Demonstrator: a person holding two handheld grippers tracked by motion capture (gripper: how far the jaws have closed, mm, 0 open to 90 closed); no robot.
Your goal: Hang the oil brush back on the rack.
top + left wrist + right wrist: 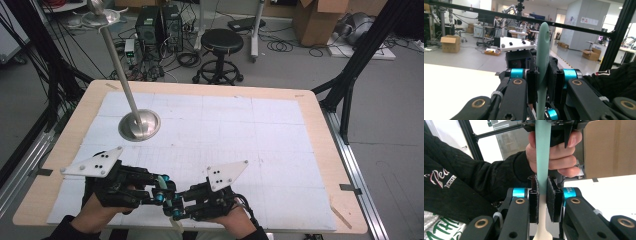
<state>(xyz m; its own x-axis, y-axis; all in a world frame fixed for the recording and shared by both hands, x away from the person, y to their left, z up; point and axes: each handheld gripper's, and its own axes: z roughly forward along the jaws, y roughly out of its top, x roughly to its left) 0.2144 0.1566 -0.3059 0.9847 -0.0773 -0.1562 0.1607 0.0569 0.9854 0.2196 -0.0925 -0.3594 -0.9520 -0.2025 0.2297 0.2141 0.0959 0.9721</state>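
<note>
A utensil with a pale green handle (542,62) and a cream lower end (542,230) is held between both grippers near the table's front edge. In the left gripper view, my left gripper (541,85) is shut on the green handle, which stands upright between its pads. In the right gripper view, my right gripper (542,202) has its pads against the utensil where green (542,157) meets cream. The other hand (559,157) holds the left gripper just above. In the high view, the left gripper (167,192) and right gripper (176,201) meet tip to tip.
A metal stand with a round base (140,125) and a long slanted pole stands at the middle left of the white mat (240,125). The wooden table edge (330,150) runs along the right. A black stool (221,42) and computer cases stand beyond the table.
</note>
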